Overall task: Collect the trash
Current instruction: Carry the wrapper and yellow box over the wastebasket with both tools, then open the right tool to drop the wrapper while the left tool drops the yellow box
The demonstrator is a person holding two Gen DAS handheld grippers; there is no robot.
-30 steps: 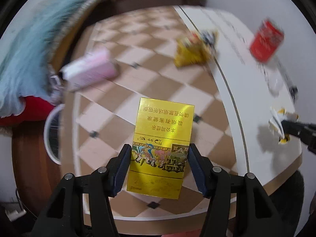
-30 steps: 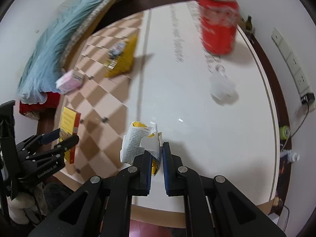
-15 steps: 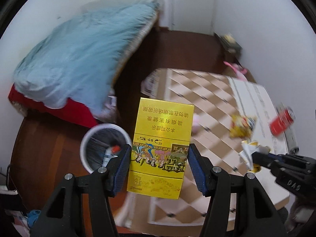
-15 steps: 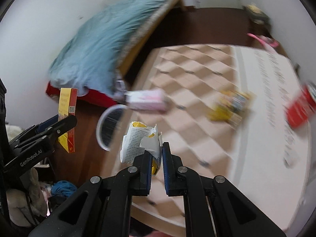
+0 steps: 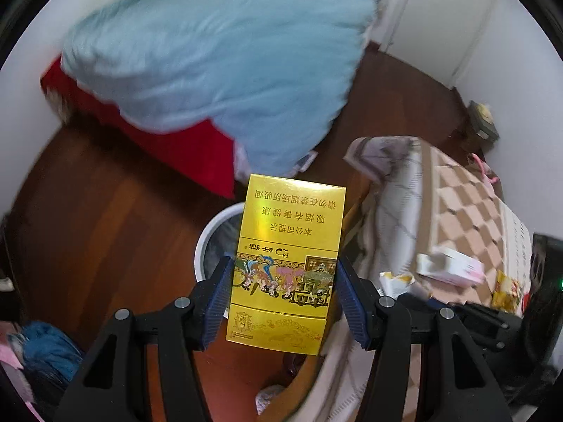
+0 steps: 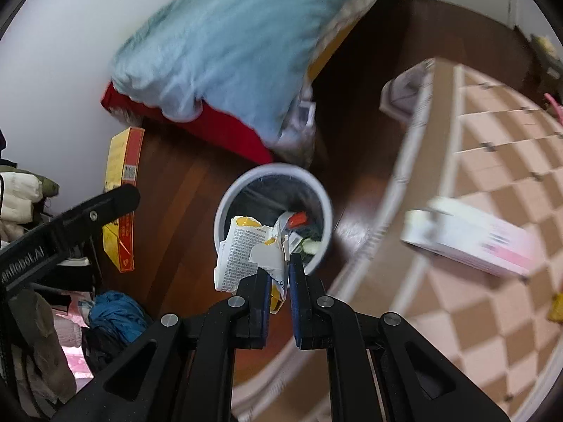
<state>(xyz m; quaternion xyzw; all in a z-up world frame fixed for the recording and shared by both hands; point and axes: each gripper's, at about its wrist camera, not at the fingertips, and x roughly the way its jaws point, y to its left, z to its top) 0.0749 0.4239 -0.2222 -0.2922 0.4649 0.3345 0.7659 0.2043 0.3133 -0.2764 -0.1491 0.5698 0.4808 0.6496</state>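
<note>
Left gripper point(image 5: 285, 292) is clamped on a yellow box point(image 5: 288, 256), pads pressed to both its sides, held upright above the white bin point(image 6: 272, 176) on the wood floor. Right gripper point(image 6: 279, 281) is nearly closed w/ a crumpled wrapper point(image 6: 246, 253) pinched between its fingers, just over the bin's near rim; bin already has some trash inside. Pink box point(image 6: 471, 239) sits on the checkered table right of the bin, blue blanket point(image 6: 225, 42) beyond it.
</note>
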